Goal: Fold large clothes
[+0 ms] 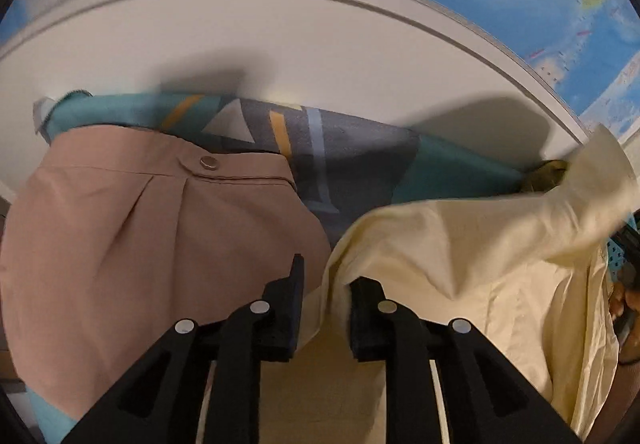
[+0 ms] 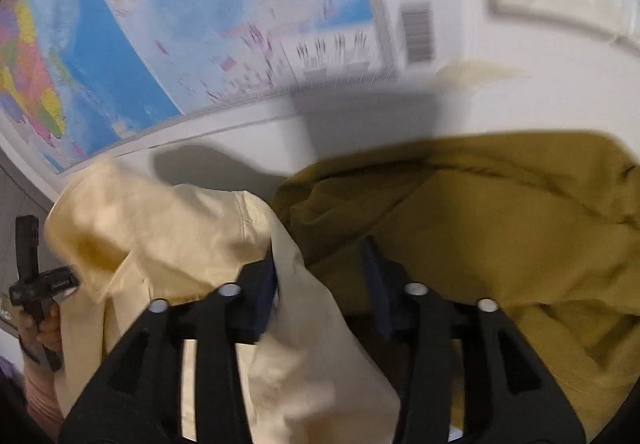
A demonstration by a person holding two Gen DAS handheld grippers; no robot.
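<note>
The cream garment (image 1: 460, 244) lies crumpled on the white worktop (image 1: 280, 35), filling the lower right of the left wrist view and the lower left of the right wrist view. Just beside it on the left lie tan trousers (image 1: 140, 236) with a round metal button, and behind both there is a teal and grey patterned cloth (image 1: 344, 159). In the right wrist view an olive-yellow garment (image 2: 500, 211) covers the right half, touching the cream one.

The left gripper (image 1: 326, 304) has its fingers a little apart; the cream cloth's edge lies against the right finger, but no pinch shows. The right gripper (image 2: 320, 284) has its fingers spread, with a fold of cream cloth passing between them, loose.

Behind the worktop hangs a coloured world map (image 2: 200, 23). A barcode label (image 2: 418, 31) sits at its corner; the print near it is blurred and cannot be read. At the left edge of the right wrist view a hand (image 2: 40, 328) holds a black handle, partly cut off. Both pictures are blurred by motion, and the lower parts of all clothes are hidden behind the black gripper arms.
</note>
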